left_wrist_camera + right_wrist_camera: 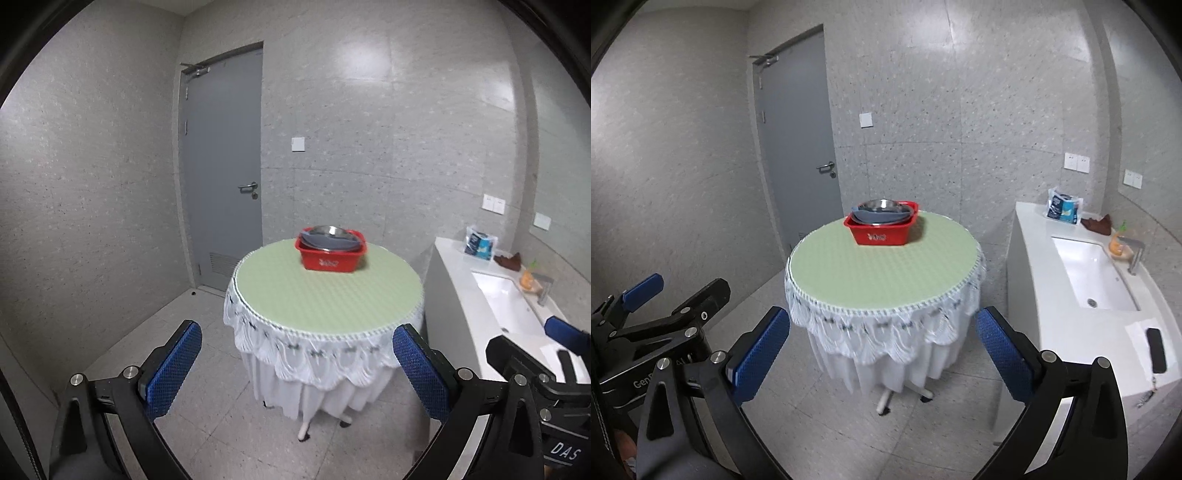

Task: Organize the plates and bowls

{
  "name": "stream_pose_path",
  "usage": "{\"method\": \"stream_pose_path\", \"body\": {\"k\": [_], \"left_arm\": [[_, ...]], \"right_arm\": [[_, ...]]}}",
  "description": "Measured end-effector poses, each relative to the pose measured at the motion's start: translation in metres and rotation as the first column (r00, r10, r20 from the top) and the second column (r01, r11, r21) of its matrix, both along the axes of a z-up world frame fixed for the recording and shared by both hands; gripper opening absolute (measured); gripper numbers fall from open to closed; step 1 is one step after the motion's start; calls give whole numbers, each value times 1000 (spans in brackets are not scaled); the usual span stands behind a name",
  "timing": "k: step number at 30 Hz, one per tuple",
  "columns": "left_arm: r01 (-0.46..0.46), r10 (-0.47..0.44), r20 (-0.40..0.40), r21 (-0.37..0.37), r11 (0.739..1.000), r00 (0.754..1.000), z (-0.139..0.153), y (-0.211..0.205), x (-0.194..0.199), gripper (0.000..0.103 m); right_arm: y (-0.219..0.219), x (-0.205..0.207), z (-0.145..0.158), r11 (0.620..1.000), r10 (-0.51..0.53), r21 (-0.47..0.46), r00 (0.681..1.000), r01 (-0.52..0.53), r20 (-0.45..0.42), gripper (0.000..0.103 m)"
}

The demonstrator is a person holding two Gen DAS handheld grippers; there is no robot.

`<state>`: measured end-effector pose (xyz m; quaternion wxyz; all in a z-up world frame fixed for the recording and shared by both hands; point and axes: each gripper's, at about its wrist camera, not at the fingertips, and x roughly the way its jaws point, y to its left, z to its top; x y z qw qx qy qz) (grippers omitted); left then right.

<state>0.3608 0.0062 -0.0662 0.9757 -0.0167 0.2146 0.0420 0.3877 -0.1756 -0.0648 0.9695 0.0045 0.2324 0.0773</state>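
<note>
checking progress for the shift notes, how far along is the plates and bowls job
Done: the dishes already look gathered, a shiny metal bowl nested on grey plates inside the red plastic basin on the round green-topped table. In hand: nothing; the left tool and right tool are both open, empty and well short of the table. Left: whether the stack needs further sorting can't be told.

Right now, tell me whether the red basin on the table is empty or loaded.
Loaded: the red basin holds stacked dishes, a metal bowl on top rising above its rim. How many lie beneath, cannot tell.
</note>
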Motion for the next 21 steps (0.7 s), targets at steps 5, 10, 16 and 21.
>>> {"method": "stream_pose_path", "body": {"k": [5,10,16,21], "left_arm": [[-6,6,-5,-7,1000,1000,3,-27,-82,102],[1,-1,28,3,1000,1000,19,-46,-152,102],[21,-22,60,14,1000,998,26,-53,-205,102],[34,-36,83,28,999,996,22,-51,-233,102]], "right_arm": [[-30,-63,-4,1000,4,0,1000,-4,10,103],[-44,-109,2,1000,9,4,1000,-9,27,103],[-54,-155,8,1000,-1,-6,997,2,75,103],[-58,-181,6,1000,-5,11,996,4,87,103]]}}
